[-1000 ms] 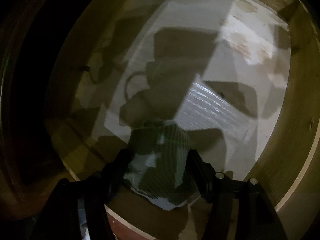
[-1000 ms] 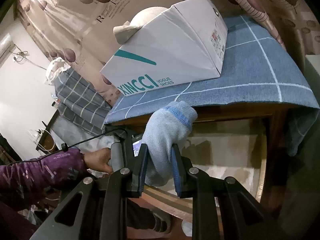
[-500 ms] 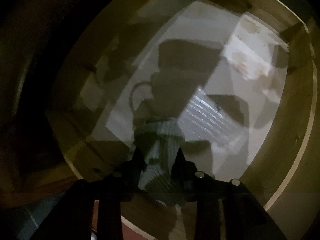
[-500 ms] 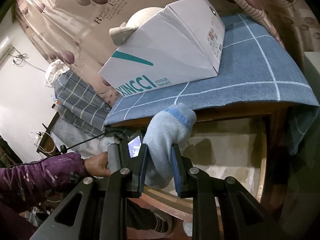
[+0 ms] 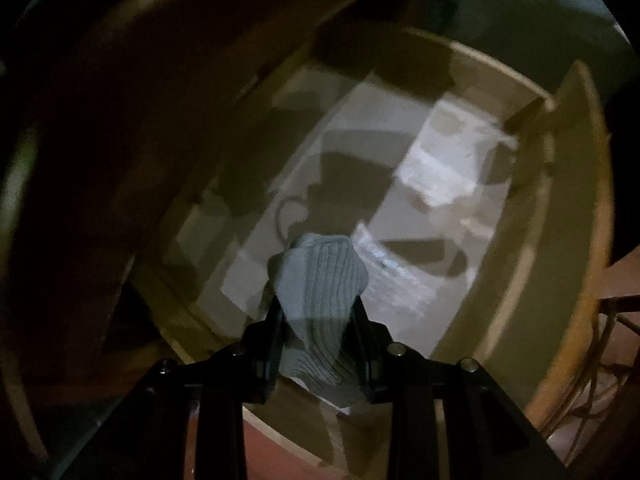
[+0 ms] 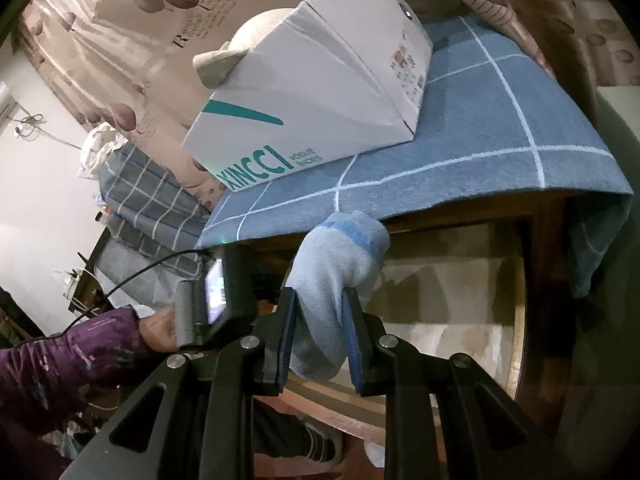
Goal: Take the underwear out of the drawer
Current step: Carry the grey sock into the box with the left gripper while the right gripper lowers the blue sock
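My left gripper (image 5: pixel 318 320) is shut on a grey-green ribbed garment (image 5: pixel 320 280), rolled like a sock, and holds it above the open wooden drawer (image 5: pixel 560 240), whose pale lined bottom shows below. My right gripper (image 6: pixel 320 320) is shut on a light blue rolled garment (image 6: pixel 336 264) with a darker blue band and holds it in front of the drawer opening (image 6: pixel 448 280). The left gripper body (image 6: pixel 212 292) and the person's hand show to the left in the right wrist view.
A blue checked cloth (image 6: pixel 480 140) covers the cabinet top, with a white XINCCI shoe box (image 6: pixel 312 92) on it. Folded checked bedding (image 6: pixel 152 200) lies at the left. The drawer's wooden walls (image 5: pixel 400 52) ring the dim interior. Cables (image 5: pixel 600 380) hang at the right.
My left gripper has closed on the ribbed garment and lifted back, away from the drawer bottom. My right gripper has stayed almost still with the blue garment.
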Action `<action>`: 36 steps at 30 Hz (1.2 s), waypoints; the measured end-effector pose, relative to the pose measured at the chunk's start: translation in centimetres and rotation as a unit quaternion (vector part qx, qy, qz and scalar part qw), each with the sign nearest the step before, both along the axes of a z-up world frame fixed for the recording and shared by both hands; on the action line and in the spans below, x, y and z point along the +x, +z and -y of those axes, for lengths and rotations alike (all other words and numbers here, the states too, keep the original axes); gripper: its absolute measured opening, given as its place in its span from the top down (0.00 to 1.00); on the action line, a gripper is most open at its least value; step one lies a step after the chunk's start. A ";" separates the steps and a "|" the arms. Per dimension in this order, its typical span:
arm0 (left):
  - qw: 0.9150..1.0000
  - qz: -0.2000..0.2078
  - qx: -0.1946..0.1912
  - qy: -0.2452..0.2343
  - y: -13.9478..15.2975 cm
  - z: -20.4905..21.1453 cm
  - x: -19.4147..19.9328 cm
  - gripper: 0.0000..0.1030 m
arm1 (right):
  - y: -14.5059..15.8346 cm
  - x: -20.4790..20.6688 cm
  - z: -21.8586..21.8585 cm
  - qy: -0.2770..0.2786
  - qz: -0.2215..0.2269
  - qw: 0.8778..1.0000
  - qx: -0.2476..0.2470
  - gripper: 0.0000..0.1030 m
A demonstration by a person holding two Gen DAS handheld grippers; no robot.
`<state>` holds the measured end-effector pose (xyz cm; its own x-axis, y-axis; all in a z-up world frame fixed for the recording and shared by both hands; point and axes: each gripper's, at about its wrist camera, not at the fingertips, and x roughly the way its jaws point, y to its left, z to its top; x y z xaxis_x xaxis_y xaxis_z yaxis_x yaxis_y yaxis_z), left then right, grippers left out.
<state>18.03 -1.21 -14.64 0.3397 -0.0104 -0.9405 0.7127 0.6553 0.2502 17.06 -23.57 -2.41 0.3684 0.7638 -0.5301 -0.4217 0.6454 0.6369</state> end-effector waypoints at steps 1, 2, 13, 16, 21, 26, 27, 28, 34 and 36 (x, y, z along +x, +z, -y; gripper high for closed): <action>1.000 0.004 -0.001 -0.004 0.4 0.7 -0.8 0.70 | -0.1 0.1 0.0 -0.001 -0.003 1.000 0.000 0.79; 1.000 0.009 -0.003 -0.007 1.3 0.6 -0.9 0.70 | -0.1 0.1 0.0 -0.001 -0.004 1.000 0.001 0.79; 0.994 0.059 -0.092 0.005 12.9 -1.3 -5.1 0.70 | -0.8 0.4 -0.1 -0.005 -0.016 1.000 -0.011 0.79; 0.988 0.080 -0.133 0.021 16.5 -1.8 -6.5 0.70 | -1.3 0.6 -0.2 -0.006 -0.026 0.999 -0.018 0.79; 0.974 0.116 -0.190 0.040 23.2 -2.8 -8.0 0.70 | -1.7 0.7 -0.5 -0.006 -0.034 0.999 -0.028 0.80; 0.961 0.153 -0.225 0.058 28.8 -3.3 -7.7 0.70 | -1.9 0.8 -0.6 -0.004 -0.038 0.999 -0.030 0.89; 0.957 0.161 -0.232 0.065 29.8 -3.4 -7.3 0.70 | -1.9 0.8 -0.6 -0.004 -0.039 0.999 -0.030 0.89; 0.955 0.168 -0.233 0.071 29.7 -3.0 -6.5 0.70 | -2.0 0.9 -0.7 -0.005 -0.041 0.999 -0.032 0.89; 0.937 0.218 -0.233 0.141 33.9 -4.5 -0.5 0.70 | -2.8 1.1 -0.9 -0.007 -0.057 0.997 -0.042 0.89; 0.935 0.223 -0.227 0.156 34.0 -4.8 1.5 0.70 | -2.7 0.8 -1.0 -0.004 -0.055 0.998 -0.043 0.89</action>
<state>19.52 3.61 19.40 0.7506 -0.2086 -0.6270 0.3604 0.9245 0.1238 17.87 -22.55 -5.14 0.3104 0.7106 -0.6315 -0.3476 0.7031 0.6204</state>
